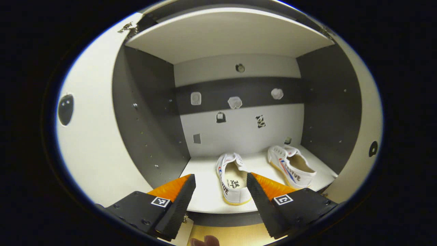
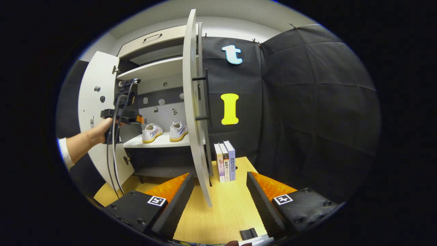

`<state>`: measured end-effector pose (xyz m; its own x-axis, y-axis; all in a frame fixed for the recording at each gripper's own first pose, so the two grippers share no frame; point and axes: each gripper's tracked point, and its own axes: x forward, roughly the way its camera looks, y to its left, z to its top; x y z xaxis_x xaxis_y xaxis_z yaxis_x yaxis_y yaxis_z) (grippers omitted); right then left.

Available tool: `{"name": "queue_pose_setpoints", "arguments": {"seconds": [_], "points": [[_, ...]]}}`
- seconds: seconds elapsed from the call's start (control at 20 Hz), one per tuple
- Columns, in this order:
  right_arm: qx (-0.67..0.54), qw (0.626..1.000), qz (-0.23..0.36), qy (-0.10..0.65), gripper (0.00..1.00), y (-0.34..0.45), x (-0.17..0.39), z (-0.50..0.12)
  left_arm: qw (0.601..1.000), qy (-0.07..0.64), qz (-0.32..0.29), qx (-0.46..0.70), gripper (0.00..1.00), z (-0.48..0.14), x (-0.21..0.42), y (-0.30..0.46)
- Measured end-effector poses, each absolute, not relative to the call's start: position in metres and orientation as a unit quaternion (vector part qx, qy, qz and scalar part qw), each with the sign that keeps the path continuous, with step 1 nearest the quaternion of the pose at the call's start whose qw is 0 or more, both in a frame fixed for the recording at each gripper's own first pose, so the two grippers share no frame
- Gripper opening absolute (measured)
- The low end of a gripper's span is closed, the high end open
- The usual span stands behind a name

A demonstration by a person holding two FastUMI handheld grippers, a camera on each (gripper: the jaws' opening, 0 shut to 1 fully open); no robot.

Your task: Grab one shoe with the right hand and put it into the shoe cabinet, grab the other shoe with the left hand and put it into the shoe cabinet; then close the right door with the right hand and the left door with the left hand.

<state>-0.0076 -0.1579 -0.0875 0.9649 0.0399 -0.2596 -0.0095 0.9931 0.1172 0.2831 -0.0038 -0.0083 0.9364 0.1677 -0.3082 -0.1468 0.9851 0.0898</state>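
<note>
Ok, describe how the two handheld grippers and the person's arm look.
Each gripper, left and right, has two wedge-shaped fingers with ribbed inner faces on black bolted bases bearing square black-and-white markers. Seen from the right gripper view, black cables hang from the left gripper; the hand shows a white cuff.

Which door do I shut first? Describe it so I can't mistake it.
Start at the shoe cabinet with two white shoes on its shelf. The right door is the panel swung out edge-on towards the right gripper, beside three upright books. Unlike the left door, it carries a dark bar handle.
</note>
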Motion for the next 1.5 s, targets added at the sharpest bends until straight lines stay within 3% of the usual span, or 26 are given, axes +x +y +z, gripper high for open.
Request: {"name": "queue_pose_setpoints", "arguments": {"seconds": [0.35,0.5,0.55,0.8,1.15,1.5], "points": [[0.055,0.994,0.014,0.093,0.97,-0.168,0.021,-0.041,0.995,0.078,0.056,0.02,0.96,0.061,0.189,-0.024],[0.053,0.995,0.015,0.085,0.98,-0.172,0.033,-0.024,0.996,0.069,0.051,0.006,1.0,0.068,0.147,-0.028],[0.052,0.995,0.013,0.082,0.98,-0.176,0.035,-0.02,0.997,0.065,0.052,0.002,0.96,0.07,0.135,-0.028],[0.026,0.997,-0.016,0.067,0.97,-0.205,0.066,-0.003,0.997,0.07,0.042,-0.001,0.96,0.061,0.076,-0.033],[0.037,0.997,-0.006,0.069,0.98,-0.204,0.116,0.001,0.997,0.064,0.05,0.007,0.96,0.053,0.032,-0.028],[0.035,0.997,0.007,0.072,0.95,-0.183,0.121,-0.002,0.996,0.062,0.062,-0.01,0.96,0.047,0.013,-0.006]]}}
